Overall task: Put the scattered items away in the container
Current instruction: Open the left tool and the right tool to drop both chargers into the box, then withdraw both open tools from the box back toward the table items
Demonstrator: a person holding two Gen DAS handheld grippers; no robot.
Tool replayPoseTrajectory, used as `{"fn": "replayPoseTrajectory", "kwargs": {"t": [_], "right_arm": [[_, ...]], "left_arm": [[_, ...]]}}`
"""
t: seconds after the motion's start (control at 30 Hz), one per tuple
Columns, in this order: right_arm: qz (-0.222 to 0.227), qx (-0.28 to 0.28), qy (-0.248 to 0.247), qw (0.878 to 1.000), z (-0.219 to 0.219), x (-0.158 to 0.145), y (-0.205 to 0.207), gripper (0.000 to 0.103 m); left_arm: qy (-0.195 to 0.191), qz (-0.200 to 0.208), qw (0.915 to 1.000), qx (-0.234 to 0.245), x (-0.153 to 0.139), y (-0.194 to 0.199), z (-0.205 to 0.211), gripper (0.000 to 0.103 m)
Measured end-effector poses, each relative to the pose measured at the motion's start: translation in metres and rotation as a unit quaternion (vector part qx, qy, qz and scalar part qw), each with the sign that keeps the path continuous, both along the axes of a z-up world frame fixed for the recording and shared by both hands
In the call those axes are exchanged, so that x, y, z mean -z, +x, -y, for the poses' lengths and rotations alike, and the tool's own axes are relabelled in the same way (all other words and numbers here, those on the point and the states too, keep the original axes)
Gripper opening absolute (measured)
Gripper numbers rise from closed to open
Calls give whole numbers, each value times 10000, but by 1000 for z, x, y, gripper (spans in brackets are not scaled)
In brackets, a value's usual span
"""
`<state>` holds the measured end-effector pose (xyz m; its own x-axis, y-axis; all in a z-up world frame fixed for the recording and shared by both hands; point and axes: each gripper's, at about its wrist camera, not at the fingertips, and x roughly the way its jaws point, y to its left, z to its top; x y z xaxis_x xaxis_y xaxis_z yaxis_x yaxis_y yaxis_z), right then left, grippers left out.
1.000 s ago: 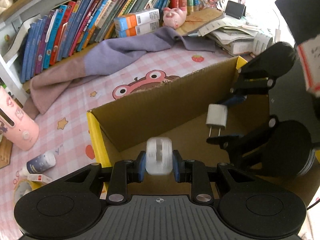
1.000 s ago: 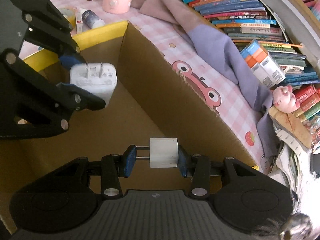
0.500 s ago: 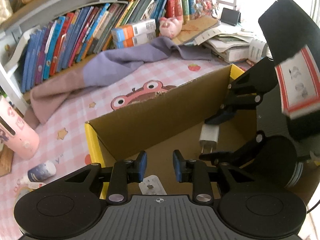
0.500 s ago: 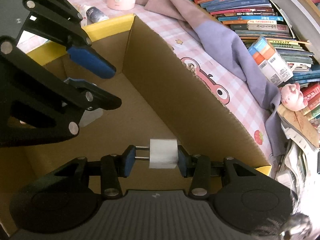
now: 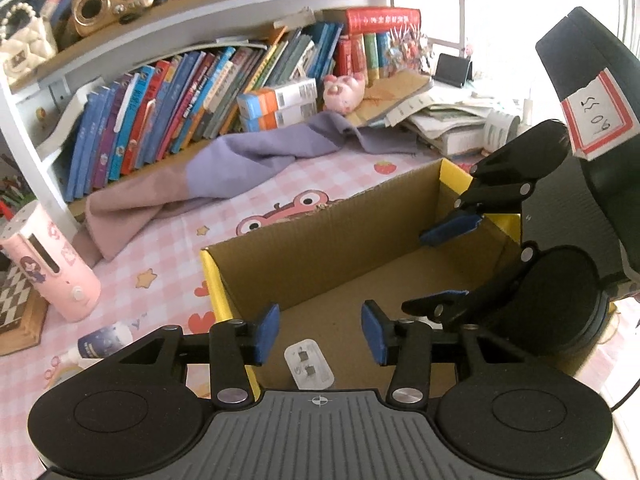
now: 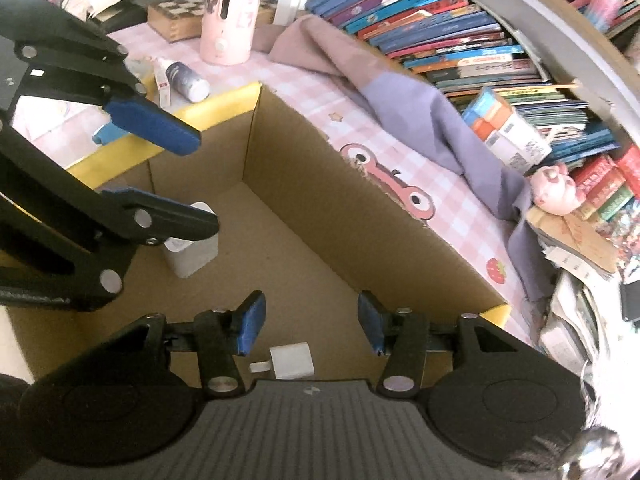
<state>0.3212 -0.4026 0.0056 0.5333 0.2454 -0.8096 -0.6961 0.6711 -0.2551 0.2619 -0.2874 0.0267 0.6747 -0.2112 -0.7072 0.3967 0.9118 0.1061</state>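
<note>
The cardboard box (image 5: pixel 320 248) with yellow flaps stands on the pink checked cloth; both grippers hang over it. My left gripper (image 5: pixel 320 334) is opening, with nothing between its blue pads. Below it, a white charger (image 5: pixel 309 364) lies on the box floor with its prongs up. My right gripper (image 6: pixel 310 326) is also opening and holds nothing. A small white plug (image 6: pixel 290 360) lies on the box (image 6: pixel 340 216) floor just under it. In the right wrist view the left gripper (image 6: pixel 204 184) stands above the white charger (image 6: pixel 192 252). The right gripper (image 5: pixel 444 268) shows at the box's right end.
Outside the box lie a small dark bottle (image 5: pixel 104 342), a pink cylinder (image 5: pixel 52 264) and a purple-and-mauve cloth (image 5: pixel 224 168). Books fill the shelf (image 5: pixel 180 92) behind, with a pink pig toy (image 5: pixel 344 88) and piled papers (image 5: pixel 448 120). A wooden chess box (image 6: pixel 180 16) stands far off.
Both grippers have opened and let go: the charger dropped from the left, then the plug from the right, onto the box floor. Both hands have risen a little.
</note>
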Motion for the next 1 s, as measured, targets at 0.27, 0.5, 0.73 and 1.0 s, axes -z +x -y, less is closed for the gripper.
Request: {"fn": "replayPoseTrajectory", "kwargs": {"t": [0.27, 0.5, 0.73, 1.0], "right_arm": [[308, 552, 424, 9971, 7, -22, -31, 48], [600, 965, 834, 9900, 9, -44, -67, 48], [790, 1336, 1160, 9810, 8, -57, -103, 48], [882, 1877, 1431, 9677, 3, -63, -153, 48]], "left_arm": [[-119, 449, 9989, 48, -19, -40, -7, 68], [-320, 707, 9970, 29, -33, -69, -25, 73], [-621, 817, 9946, -165, -37, -103, -56, 83], [-869, 806, 9924, -336, -38, -143, -86, 83]]}}
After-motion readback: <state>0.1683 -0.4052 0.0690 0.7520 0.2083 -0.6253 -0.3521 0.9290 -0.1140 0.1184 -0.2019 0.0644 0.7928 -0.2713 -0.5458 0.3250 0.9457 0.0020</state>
